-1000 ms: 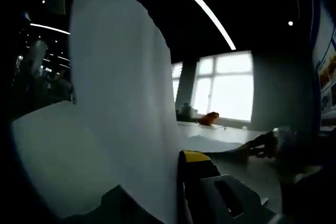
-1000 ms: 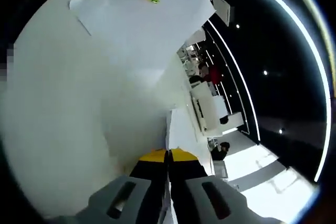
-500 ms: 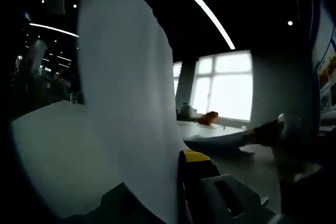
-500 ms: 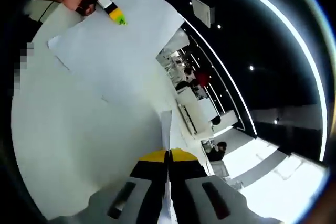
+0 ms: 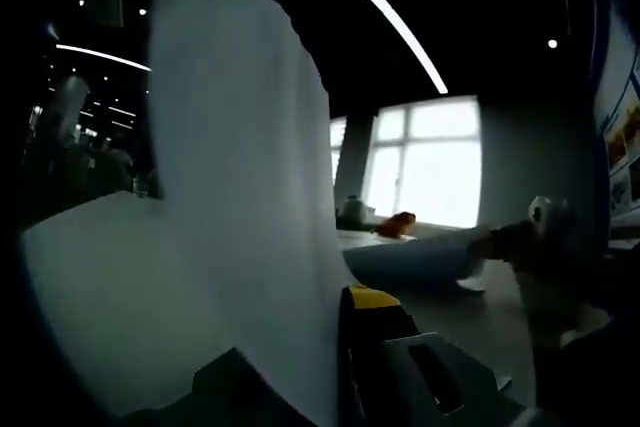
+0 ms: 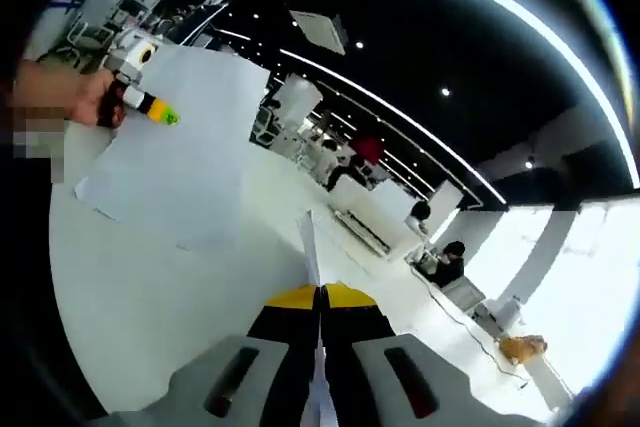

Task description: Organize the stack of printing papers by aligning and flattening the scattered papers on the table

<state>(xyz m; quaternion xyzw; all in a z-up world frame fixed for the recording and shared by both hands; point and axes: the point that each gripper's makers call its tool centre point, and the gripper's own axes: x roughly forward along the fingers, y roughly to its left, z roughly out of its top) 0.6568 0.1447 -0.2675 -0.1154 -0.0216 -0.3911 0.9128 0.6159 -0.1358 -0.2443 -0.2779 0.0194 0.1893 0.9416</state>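
Right hand-held gripper [image 6: 320, 292] lifted, sheet [image 6: 312, 247] still pinched

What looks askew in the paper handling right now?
The sheet pinched by the left gripper hangs off the table, unaligned and not flat. The right gripper is shut on another sheet's edge, which stands up edge-on. Nothing looks torn.

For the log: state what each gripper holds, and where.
Left gripper: a paper sheet by its edge. Right gripper: another sheet, edge-on, by its near edge.
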